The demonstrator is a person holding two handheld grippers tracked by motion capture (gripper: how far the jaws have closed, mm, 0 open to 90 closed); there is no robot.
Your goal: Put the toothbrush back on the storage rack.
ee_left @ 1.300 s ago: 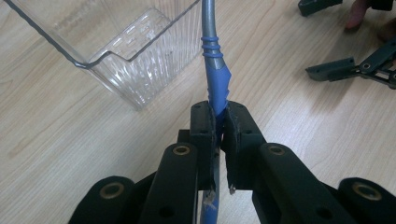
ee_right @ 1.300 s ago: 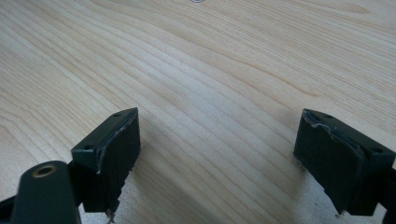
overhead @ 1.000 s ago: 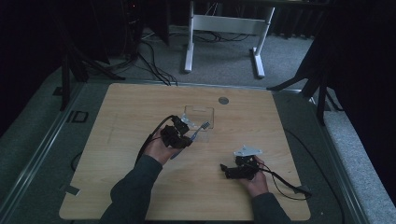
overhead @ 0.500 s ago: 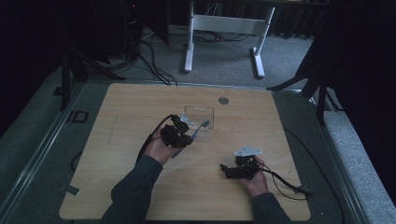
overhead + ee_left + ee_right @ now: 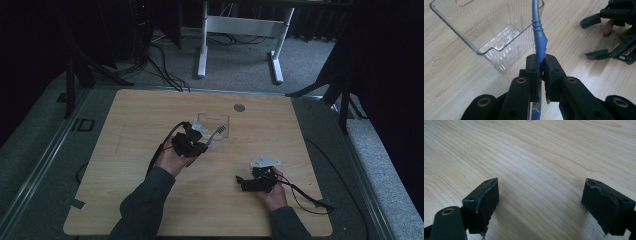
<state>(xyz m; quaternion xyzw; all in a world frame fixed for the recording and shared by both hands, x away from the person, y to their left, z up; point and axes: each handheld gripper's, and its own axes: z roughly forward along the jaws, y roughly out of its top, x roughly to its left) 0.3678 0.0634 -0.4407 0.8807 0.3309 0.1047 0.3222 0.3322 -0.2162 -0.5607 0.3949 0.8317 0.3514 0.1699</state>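
Left gripper [image 5: 539, 72] is clamped on the blue handle of a toothbrush [image 5: 539, 42], whose long axis points ahead past the rim of the clear container [image 5: 486, 32] just beside it. Right gripper [image 5: 540, 205] rests wide open, empty, well apart.

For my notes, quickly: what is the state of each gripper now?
Left gripper: closed on the blue-handled utensil.
Right gripper: open, holding nothing.
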